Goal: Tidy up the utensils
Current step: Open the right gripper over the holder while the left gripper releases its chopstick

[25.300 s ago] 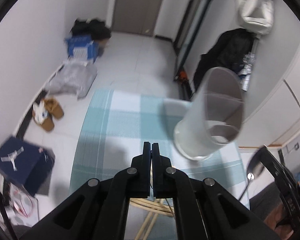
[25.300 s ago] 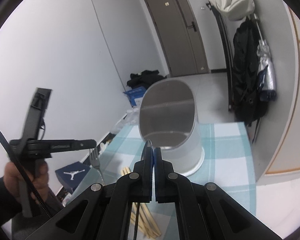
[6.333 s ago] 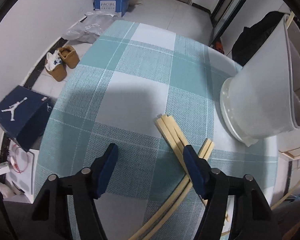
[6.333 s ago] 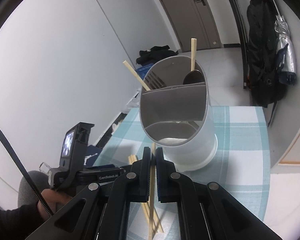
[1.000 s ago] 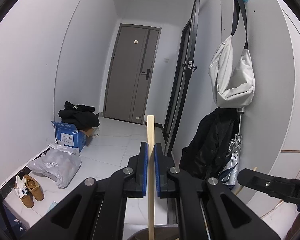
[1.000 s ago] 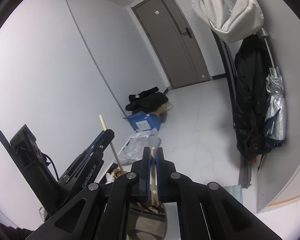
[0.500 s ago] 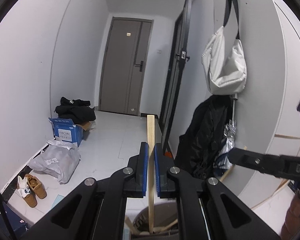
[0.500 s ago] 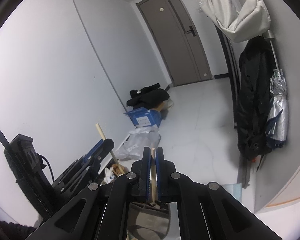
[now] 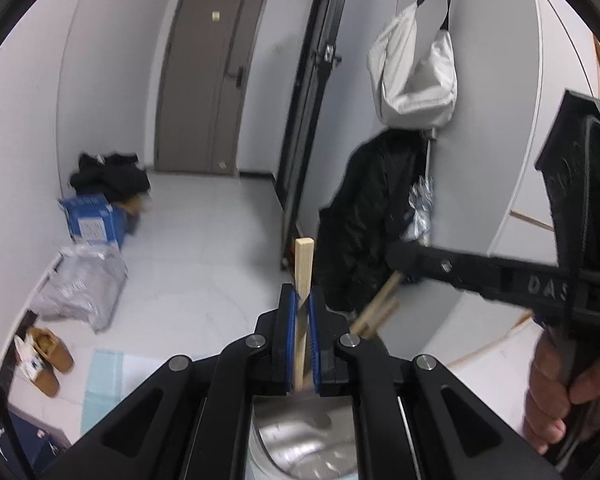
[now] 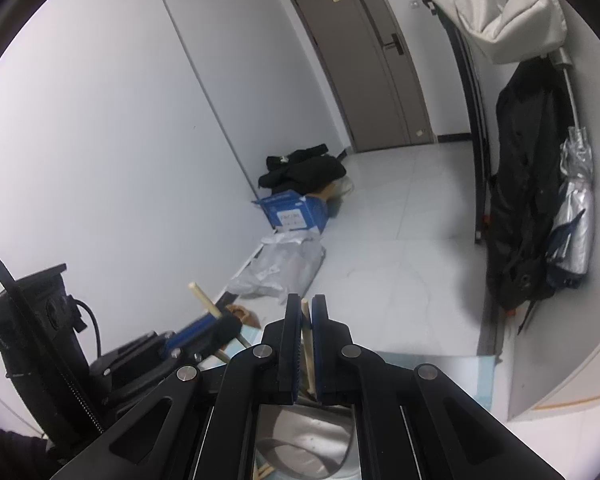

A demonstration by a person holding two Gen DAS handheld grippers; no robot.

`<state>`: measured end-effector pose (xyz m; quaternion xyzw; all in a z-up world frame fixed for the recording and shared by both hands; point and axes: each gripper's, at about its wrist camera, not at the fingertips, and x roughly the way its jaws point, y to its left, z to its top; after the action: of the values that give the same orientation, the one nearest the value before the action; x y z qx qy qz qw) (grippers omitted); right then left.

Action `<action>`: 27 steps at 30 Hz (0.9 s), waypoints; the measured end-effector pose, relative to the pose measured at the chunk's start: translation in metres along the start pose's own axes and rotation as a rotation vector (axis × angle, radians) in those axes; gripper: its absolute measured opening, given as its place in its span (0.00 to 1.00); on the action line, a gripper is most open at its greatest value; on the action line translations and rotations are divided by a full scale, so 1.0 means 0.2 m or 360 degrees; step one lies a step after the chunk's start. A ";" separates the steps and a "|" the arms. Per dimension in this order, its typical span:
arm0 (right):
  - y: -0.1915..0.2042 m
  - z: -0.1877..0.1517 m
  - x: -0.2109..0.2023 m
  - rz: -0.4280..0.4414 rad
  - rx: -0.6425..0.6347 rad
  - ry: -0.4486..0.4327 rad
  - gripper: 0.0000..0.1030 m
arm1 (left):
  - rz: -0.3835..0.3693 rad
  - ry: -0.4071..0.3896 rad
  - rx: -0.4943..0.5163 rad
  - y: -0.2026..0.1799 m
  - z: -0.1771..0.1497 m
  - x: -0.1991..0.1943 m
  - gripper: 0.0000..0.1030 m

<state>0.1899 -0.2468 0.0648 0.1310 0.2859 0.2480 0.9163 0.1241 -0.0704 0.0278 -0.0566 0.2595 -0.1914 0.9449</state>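
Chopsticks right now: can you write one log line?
left gripper: shut on chopstick | right gripper: shut on chopstick | both over holder

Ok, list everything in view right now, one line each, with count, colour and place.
chopstick in left tongs: one, pale wood, upright between the pads
chopstick in right tongs: one, pale wood, between the pads
utensil holder: one, grey-white, below both tongs
tablecloth: one, teal and white check, under the holder
door: one, grey-brown, far end of the hall
blue box: one, floor by the left wall
dark clothes: one pile, black, behind the box
plastic bag: one, grey, floor
slippers: one pair, tan, floor
white bag: one, hanging on the right wall
black coat: one, hanging
folded umbrella: one, silver
left tongs: shut on a chopstick
right tongs: shut on a chopstick
hand: one, gripping the right handle
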 end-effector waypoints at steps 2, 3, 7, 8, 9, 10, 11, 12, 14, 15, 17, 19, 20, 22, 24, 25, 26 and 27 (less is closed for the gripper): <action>0.01 -0.01 0.03 0.0009 0.0000 0.0025 0.04 | -0.0009 0.0041 -0.0020 0.01 -0.02 0.01 0.03; 0.02 -0.02 0.04 0.0008 -0.0005 0.0040 0.05 | -0.0030 0.0078 -0.0034 0.01 -0.03 0.01 0.03; 0.03 -0.06 0.09 0.0004 -0.0015 0.0117 0.07 | -0.0045 0.0111 -0.0050 0.01 -0.03 -0.02 0.03; 0.03 -0.07 0.10 0.0001 -0.0012 0.0135 0.07 | -0.0044 0.0116 -0.0063 0.02 -0.03 -0.03 0.06; 0.04 -0.09 0.10 -0.0005 -0.0007 0.0147 0.07 | -0.0044 0.0130 -0.0087 0.03 -0.02 -0.03 0.08; 0.04 -0.10 0.09 -0.0018 -0.0003 0.0146 0.07 | -0.0034 0.0150 -0.0108 0.04 -0.01 -0.04 0.16; 0.03 -0.10 0.07 -0.0030 0.0001 0.0140 0.07 | -0.0031 0.0158 -0.0118 0.05 -0.01 -0.05 0.22; 0.03 -0.11 0.05 -0.0038 0.0010 0.0134 0.07 | -0.0040 0.0161 -0.0123 0.06 -0.01 -0.06 0.24; 0.04 -0.11 0.02 -0.0053 0.0015 0.0127 0.10 | 0.0008 0.0148 -0.0110 0.05 -0.01 -0.09 0.42; 0.04 -0.12 -0.01 -0.0059 0.0014 0.0116 0.13 | 0.0035 0.0122 -0.0107 0.05 -0.01 -0.12 0.48; 0.05 -0.13 -0.07 -0.0077 0.0015 0.0077 0.18 | 0.0059 0.0070 -0.0133 0.06 -0.01 -0.18 0.61; 0.07 -0.13 -0.12 -0.0085 0.0016 0.0039 0.26 | 0.0052 0.0040 -0.0174 0.06 -0.01 -0.24 0.62; 0.07 -0.14 -0.15 -0.0092 0.0016 0.0025 0.29 | 0.0060 0.0038 -0.0183 0.06 -0.01 -0.25 0.64; 0.10 -0.15 -0.19 -0.0104 0.0015 0.0005 0.30 | 0.0087 0.0019 -0.0199 0.06 -0.01 -0.29 0.68; 0.12 -0.17 -0.23 -0.0110 0.0019 -0.0017 0.37 | 0.0139 -0.0008 -0.0205 0.06 -0.01 -0.34 0.76; 0.13 -0.19 -0.26 -0.0115 0.0018 -0.0035 0.40 | 0.0161 -0.0025 -0.0213 0.06 -0.01 -0.36 0.80; 0.15 -0.20 -0.27 -0.0115 0.0015 -0.0046 0.43 | 0.0184 -0.0044 -0.0228 0.07 -0.02 -0.39 0.84; 0.17 -0.22 -0.30 -0.0112 0.0009 -0.0062 0.44 | 0.0215 -0.0056 -0.0243 0.07 -0.02 -0.42 0.85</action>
<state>0.1094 -0.2462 0.0700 0.1282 0.2732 0.2124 0.9294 0.0603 -0.0249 0.0606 -0.1141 0.2598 -0.1061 0.9530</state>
